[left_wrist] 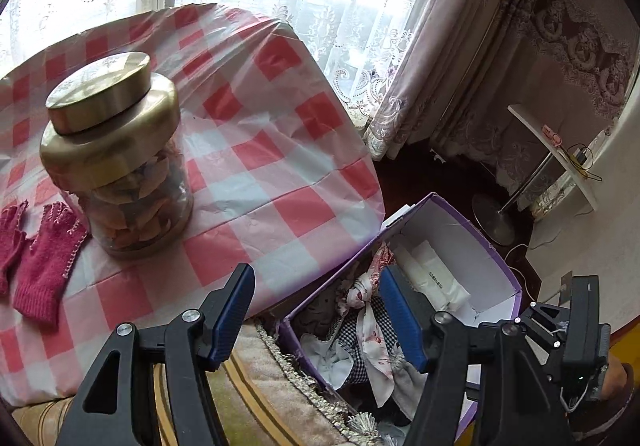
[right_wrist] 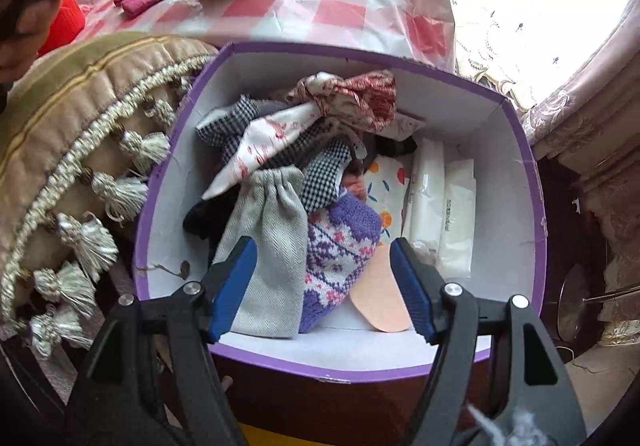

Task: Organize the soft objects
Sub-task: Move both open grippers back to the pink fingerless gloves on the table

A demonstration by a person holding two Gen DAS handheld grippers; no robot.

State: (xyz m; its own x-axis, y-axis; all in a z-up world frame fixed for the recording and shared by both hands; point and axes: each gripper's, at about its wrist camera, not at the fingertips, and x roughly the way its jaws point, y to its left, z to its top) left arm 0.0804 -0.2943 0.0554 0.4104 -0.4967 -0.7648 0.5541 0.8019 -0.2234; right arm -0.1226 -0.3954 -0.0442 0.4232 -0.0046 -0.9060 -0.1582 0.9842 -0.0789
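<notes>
A purple box [right_wrist: 532, 174] with white inside walls holds a heap of soft things: a grey cloth pouch [right_wrist: 268, 238], a purple patterned knit piece [right_wrist: 344, 254], floral bows [right_wrist: 348, 94] and checked fabric [right_wrist: 320, 182]. My right gripper [right_wrist: 322, 246] hovers open just above the pouch and the knit piece, holding nothing. My left gripper [left_wrist: 316, 278] is open and empty over the table's edge and the box [left_wrist: 508, 266]. A pair of dark pink knit gloves [left_wrist: 40, 258] lies on the checked tablecloth [left_wrist: 280, 146], far left of the left gripper.
A glass jar [left_wrist: 120, 166] with a gold lid stands beside the gloves. White wrapped packets [right_wrist: 444, 206] lie along the box's right side. A tasselled beige cushion [right_wrist: 80, 126] presses against the box's left. Curtains, a window and a small white shelf [left_wrist: 560, 150] are behind.
</notes>
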